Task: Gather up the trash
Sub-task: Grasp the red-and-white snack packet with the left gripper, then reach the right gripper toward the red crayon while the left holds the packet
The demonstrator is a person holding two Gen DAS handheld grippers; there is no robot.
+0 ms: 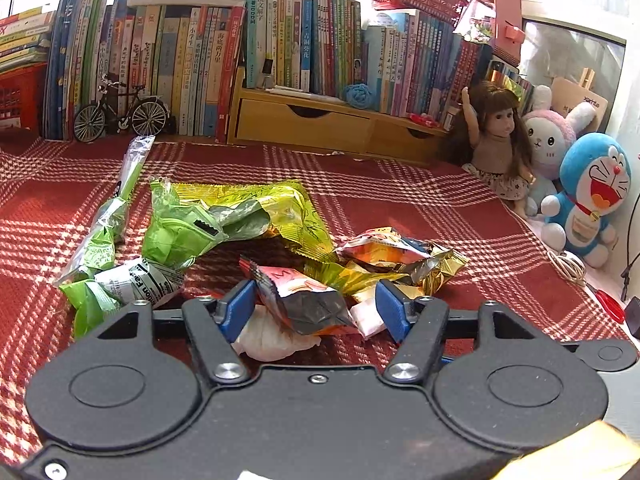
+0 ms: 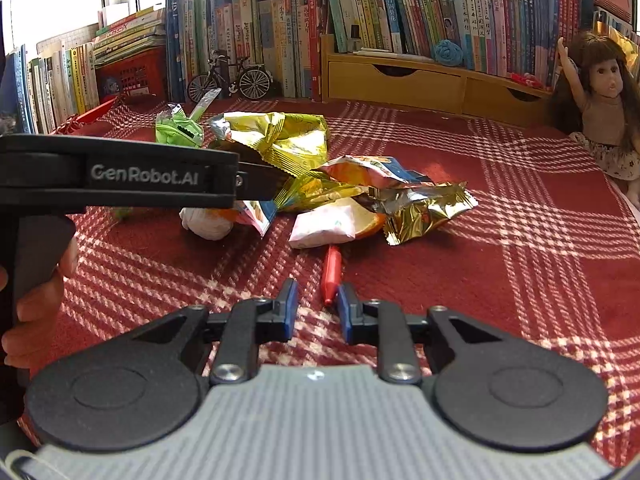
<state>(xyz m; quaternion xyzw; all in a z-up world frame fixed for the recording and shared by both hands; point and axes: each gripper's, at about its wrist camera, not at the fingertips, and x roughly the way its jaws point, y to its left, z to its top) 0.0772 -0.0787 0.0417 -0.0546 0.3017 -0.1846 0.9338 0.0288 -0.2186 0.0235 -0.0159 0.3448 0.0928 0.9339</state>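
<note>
Crumpled snack wrappers lie in a heap on the red plaid cloth. My left gripper is open, its blue pads on either side of an orange-and-black wrapper, with a white tissue wad just beneath. Behind lie a yellow bag, green wrappers and a gold foil wrapper. My right gripper is open with a narrow gap and holds nothing. A red pen lies just ahead of its fingers, short of a pink packet. The left gripper's body reaches in from the left over the heap.
Rows of books line the back, with a wooden drawer shelf and a toy bicycle. A doll and plush toys sit at the right edge, near a coiled cable and red scissors.
</note>
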